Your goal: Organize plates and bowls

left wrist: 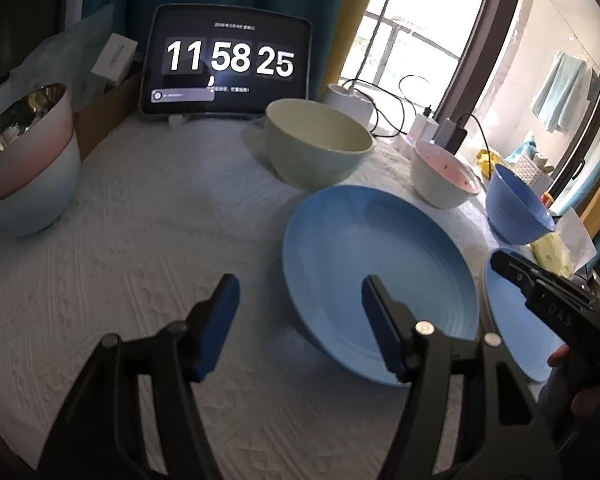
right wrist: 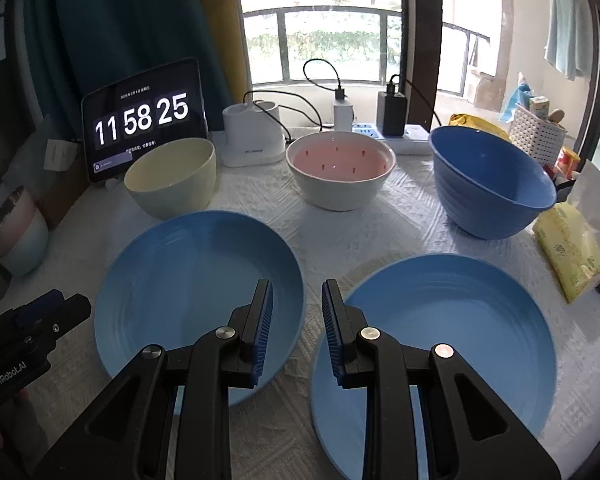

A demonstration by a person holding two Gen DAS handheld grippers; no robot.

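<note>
Two light blue plates lie side by side on the white cloth: the left plate (right wrist: 196, 292) (left wrist: 376, 272) and the right plate (right wrist: 440, 340) (left wrist: 508, 332). Behind them stand a cream bowl (right wrist: 172, 176) (left wrist: 320, 148), a white bowl with a pink inside (right wrist: 340, 168) (left wrist: 444, 176) and a dark blue bowl (right wrist: 488, 188) (left wrist: 516, 208). My left gripper (left wrist: 300, 300) is open and empty, hovering at the left plate's near left rim. My right gripper (right wrist: 298, 308) hangs over the gap between the plates, jaws narrowly apart and holding nothing. It partly hides the right plate in the left wrist view.
A pink bowl stacked in a pale blue bowl (left wrist: 24, 160) stands at the far left. A tablet clock (right wrist: 140, 120), a white charger stand (right wrist: 252, 136) and a power strip with cables (right wrist: 392, 132) line the back. A yellow packet (right wrist: 568, 248) lies at the right edge.
</note>
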